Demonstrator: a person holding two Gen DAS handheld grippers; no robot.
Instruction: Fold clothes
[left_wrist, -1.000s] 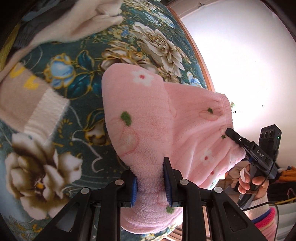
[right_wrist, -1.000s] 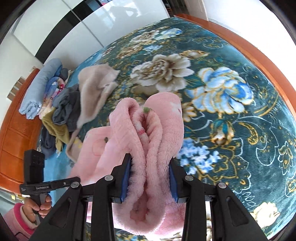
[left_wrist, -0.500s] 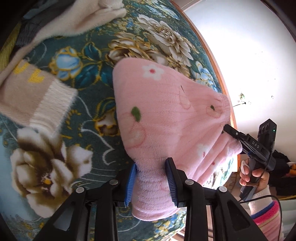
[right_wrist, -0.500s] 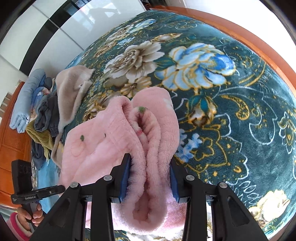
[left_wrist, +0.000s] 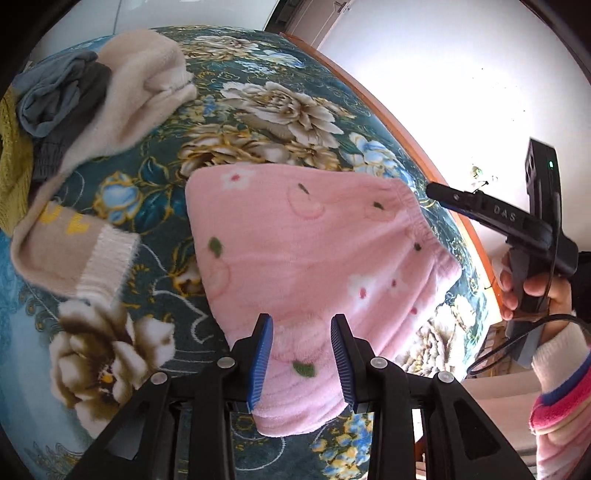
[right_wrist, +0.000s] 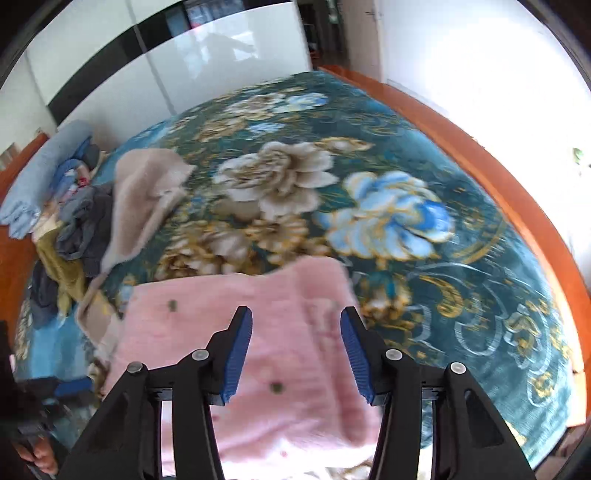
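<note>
A pink fleece garment (left_wrist: 314, 251) with flower and leaf prints lies folded flat on the floral bed cover, its elastic waistband (left_wrist: 417, 218) toward the right. My left gripper (left_wrist: 301, 332) hangs just above its near edge, jaws apart, pads not pressing the fabric. In the right wrist view the same pink garment (right_wrist: 295, 332) lies under my right gripper (right_wrist: 295, 328), whose jaws are opening with nothing pinched between them. From the left wrist view, the right gripper (left_wrist: 434, 191) shows side-on at the right, held by a hand (left_wrist: 517, 291).
A beige sweater (left_wrist: 136, 96) with a white cuff (left_wrist: 99, 258) lies left of the pink garment. Grey clothes (left_wrist: 55, 96) and a mustard piece (left_wrist: 11, 177) are piled beyond it. A light blue roll (right_wrist: 37, 177) lies at the far left. The bed's wooden edge (right_wrist: 517, 192) runs along the right.
Both grippers have let go of the pink garment, which they held bunched between their pads. It now lies flat, and both grippers have drawn back above it with jaws wider.
</note>
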